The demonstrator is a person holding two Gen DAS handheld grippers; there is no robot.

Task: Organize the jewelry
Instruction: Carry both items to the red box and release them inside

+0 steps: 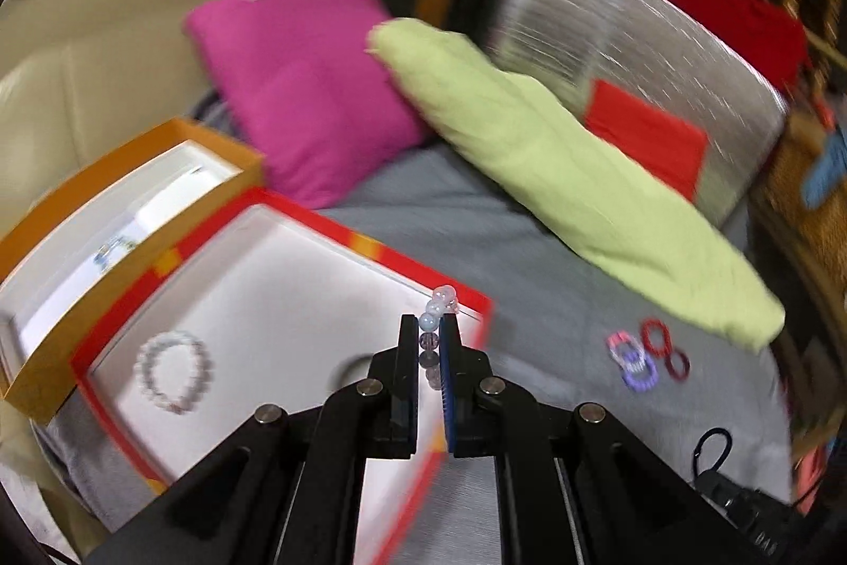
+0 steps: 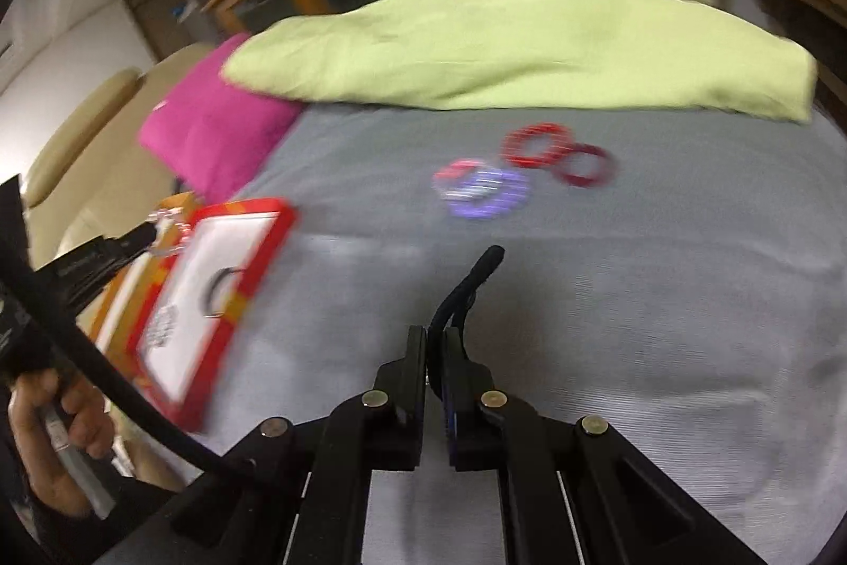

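Note:
Blur smears both views. My left gripper [image 1: 430, 324] is shut on a bracelet of pale round beads [image 1: 436, 305], which it holds above the near right rim of a red-edged box [image 1: 370, 242] with a white inside. A second pale bead bracelet [image 1: 172, 374] lies in that box. My right gripper [image 2: 435, 333] is shut on a thin black loop [image 2: 479, 271] that sticks up over the grey sheet. From the right wrist view the red-edged box [image 2: 264, 247] sits at the left with a dark ring [image 2: 219, 287] in it, and the left gripper [image 2: 135, 242] hangs over its far end.
Red, dark red, purple and pink rings [image 2: 534, 144] lie together on the grey sheet [image 2: 635, 300]. An orange box [image 1: 63, 205] stands behind the red one. A green cushion [image 1: 556, 173] and a pink cushion [image 1: 302, 88] lie beyond. A person's hand [image 2: 53, 432] grips the left tool.

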